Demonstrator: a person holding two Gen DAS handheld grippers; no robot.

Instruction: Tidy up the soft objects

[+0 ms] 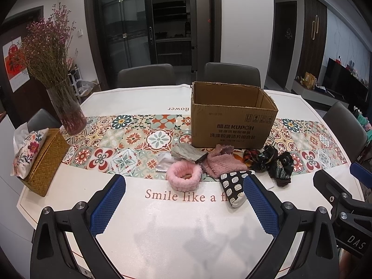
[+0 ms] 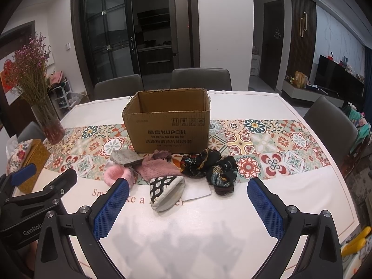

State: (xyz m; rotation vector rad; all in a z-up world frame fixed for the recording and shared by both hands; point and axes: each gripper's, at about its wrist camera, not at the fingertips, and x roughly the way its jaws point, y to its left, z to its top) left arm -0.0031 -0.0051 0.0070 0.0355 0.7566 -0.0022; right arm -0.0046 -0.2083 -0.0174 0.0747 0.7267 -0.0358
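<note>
Left gripper [image 1: 183,186] and right gripper [image 2: 188,189] both spread wide, empty; soft items heaped before cardboard box [image 2: 166,125]: pink headband [image 1: 184,174], spotted pouch [image 2: 166,191] half-hidden in left view; box interior unseen.

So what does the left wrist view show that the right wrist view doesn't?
Only the left wrist view shows the white cloth left of the grey item, and the whole woven tissue box. Only the right shows yellow objects at the table's right edge. Both show the open cardboard box, pink scrunchie, patterned pouch, dark scarves, vase.
</note>
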